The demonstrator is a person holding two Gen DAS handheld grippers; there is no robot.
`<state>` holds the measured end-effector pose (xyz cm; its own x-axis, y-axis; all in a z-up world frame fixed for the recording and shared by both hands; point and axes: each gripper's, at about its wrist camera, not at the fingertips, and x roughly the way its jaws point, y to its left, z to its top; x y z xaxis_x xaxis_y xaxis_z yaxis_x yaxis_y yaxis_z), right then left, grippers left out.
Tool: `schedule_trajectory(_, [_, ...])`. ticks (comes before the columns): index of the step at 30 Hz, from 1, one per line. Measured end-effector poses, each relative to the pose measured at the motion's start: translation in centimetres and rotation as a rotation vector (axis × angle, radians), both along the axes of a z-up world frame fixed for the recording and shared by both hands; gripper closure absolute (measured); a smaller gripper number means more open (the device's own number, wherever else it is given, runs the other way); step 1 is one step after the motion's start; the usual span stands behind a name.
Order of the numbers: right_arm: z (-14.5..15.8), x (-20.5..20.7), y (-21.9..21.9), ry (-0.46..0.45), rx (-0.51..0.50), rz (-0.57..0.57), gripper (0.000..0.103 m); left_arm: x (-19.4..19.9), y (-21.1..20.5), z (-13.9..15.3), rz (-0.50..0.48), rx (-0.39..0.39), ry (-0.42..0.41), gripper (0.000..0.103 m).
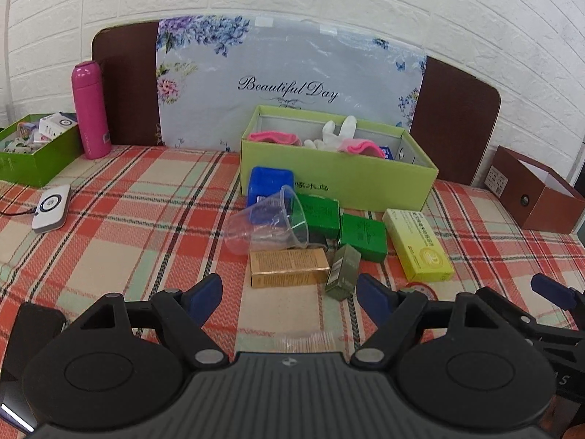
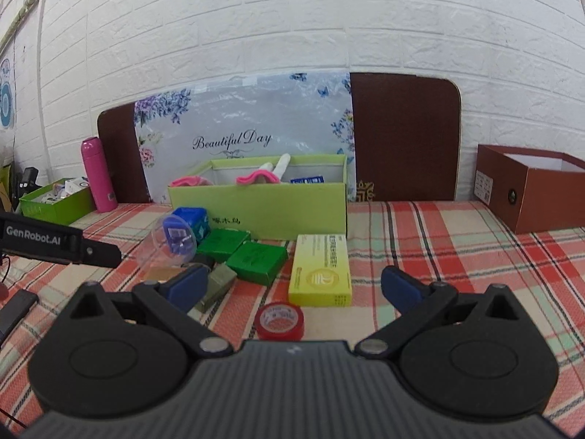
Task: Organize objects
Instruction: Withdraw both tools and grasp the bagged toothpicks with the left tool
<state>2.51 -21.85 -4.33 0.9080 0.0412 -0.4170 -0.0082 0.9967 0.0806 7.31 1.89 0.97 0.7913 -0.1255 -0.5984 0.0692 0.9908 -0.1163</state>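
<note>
A pile of small items lies on the plaid tablecloth before a light-green box (image 1: pixel 340 179) (image 2: pixel 256 208) holding pink and white things. The pile has a tipped clear plastic cup (image 1: pixel 267 225) (image 2: pixel 172 243), a blue box (image 1: pixel 270 183) (image 2: pixel 190 219), two green boxes (image 1: pixel 362 236) (image 2: pixel 256 259), a gold carton (image 1: pixel 289 267), a small olive carton (image 1: pixel 342 270) (image 2: pixel 215 285), a yellow carton (image 1: pixel 416 243) (image 2: pixel 321 269) and a red tape roll (image 2: pixel 279 320). My left gripper (image 1: pixel 289 298) stands open just short of the gold carton. My right gripper (image 2: pixel 292 285) is open over the tape roll and yellow carton, holding nothing.
A pink bottle (image 1: pixel 90 109) (image 2: pixel 98 173) and a dark-green box (image 1: pixel 36 150) of small items stand at the left. A white device (image 1: pixel 51 206) with a cable lies near them. A brown box (image 1: pixel 537 190) (image 2: pixel 533 190) sits open at the right. A floral board leans on the brick wall.
</note>
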Motion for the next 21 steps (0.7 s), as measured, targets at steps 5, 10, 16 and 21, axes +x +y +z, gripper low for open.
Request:
schedule_trajectory(5, [-1.3,-0.7,-0.1,0.041,0.022,-0.007,0.000,-0.5,0.1,-1.6,0.008,0.002,0.039,0.020])
schedule_trajectory(10, [-2.1,-1.1,-0.4,0.067,0.029,-0.019,0.000,-1.1,0.6,-3.3,-0.007,-0.014,0.082,0.020])
schedule_trajectory(16, [-2.7,-1.0,-0.8,0.091,0.045,-0.033,0.000,-1.7,0.1,-4.7,-0.073,-0.039,0.107,0.020])
schedule_trajectory(21, [-3.0,-0.8,-0.7,0.099,0.040,-0.034,0.000,-1.3,-2.0,-6.0,-0.139,-0.015,0.135,0.020])
